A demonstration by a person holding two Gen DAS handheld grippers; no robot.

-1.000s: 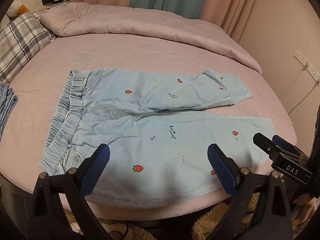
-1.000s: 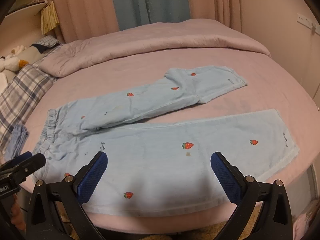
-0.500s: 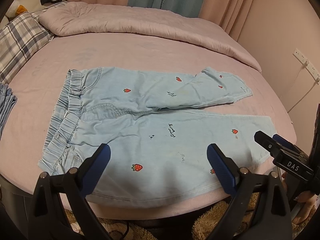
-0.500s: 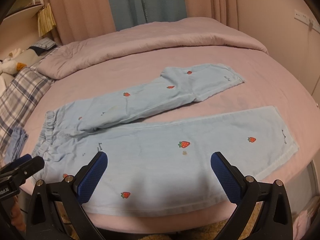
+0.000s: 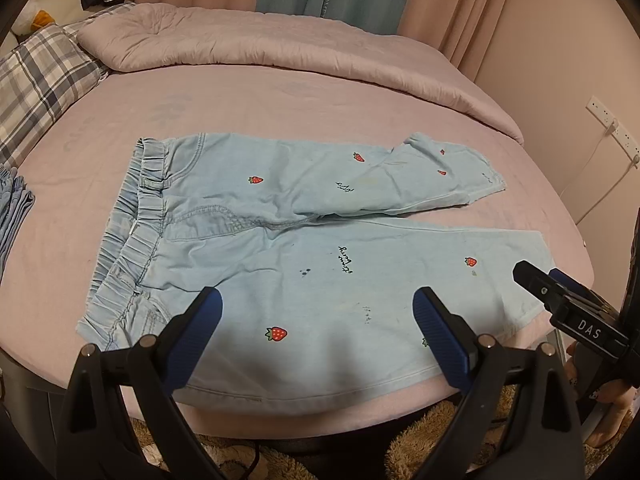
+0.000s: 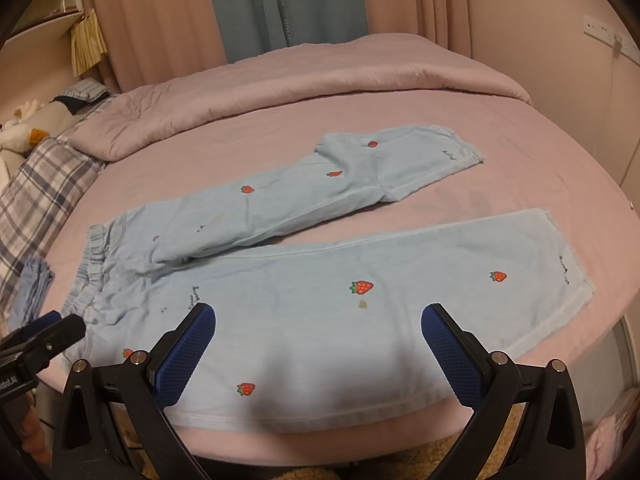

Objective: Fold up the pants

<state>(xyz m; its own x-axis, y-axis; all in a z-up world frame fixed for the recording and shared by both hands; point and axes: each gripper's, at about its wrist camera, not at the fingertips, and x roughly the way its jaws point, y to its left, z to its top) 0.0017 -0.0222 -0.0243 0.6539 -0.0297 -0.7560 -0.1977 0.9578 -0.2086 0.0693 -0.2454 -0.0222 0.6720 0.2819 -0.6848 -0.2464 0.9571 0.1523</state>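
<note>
Across the bed's near edge, the left view shows strawberry-print pants spread flat, left tool wide and empty above them. From the right view, the right tool hovers equally wide over the near leg. Folding seems unstarted; next likely means gripping that leg's edge.

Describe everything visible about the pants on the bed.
The pants are light blue, of a soft denim-like fabric, printed with small red strawberries and bits of dark script. They lie flat and unfolded on the pink bed, the gathered elastic waistband to the left and the legs running right. The near leg lies straight along the bed's front edge; the far leg angles away, rumpled near its hem. A few small dark spots mark the fabric. Neither claw touches them.
</note>
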